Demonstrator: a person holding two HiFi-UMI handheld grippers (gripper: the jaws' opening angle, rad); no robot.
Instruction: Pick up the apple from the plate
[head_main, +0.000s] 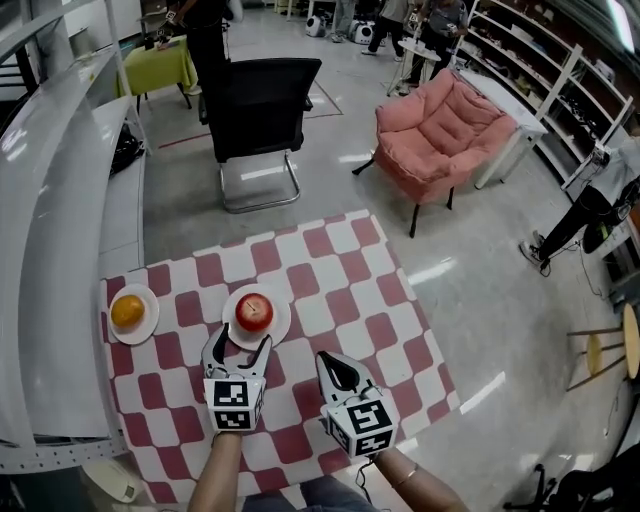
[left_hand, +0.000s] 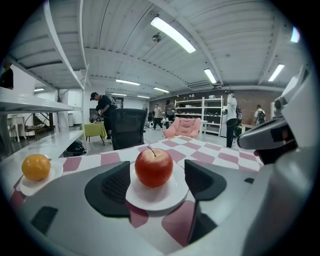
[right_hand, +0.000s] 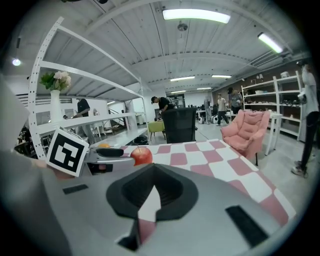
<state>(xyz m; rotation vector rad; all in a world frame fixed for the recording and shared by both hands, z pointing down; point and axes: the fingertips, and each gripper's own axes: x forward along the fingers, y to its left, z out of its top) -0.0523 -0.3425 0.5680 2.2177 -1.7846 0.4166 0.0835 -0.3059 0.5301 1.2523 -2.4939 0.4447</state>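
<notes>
A red apple (head_main: 254, 312) (left_hand: 154, 167) (right_hand: 141, 156) stands on a small white plate (head_main: 278, 327) (left_hand: 162, 197) on the red-and-white checked table (head_main: 340, 290). My left gripper (head_main: 240, 346) is open just short of it. Its dark fingertips (left_hand: 116, 186) stand wide apart over the plate's near rim, one on each side. The apple lies just beyond them, untouched. My right gripper (head_main: 333, 366) (right_hand: 152, 169) hovers over the table to the right of the plate, shut with nothing in it.
An orange (head_main: 127, 310) (left_hand: 36, 166) lies on a second white plate (head_main: 147, 321) at the table's left edge. White shelving (head_main: 50, 250) runs along the left. A black office chair (head_main: 258, 105) and a pink armchair (head_main: 445, 135) stand beyond the table. People move about at the back.
</notes>
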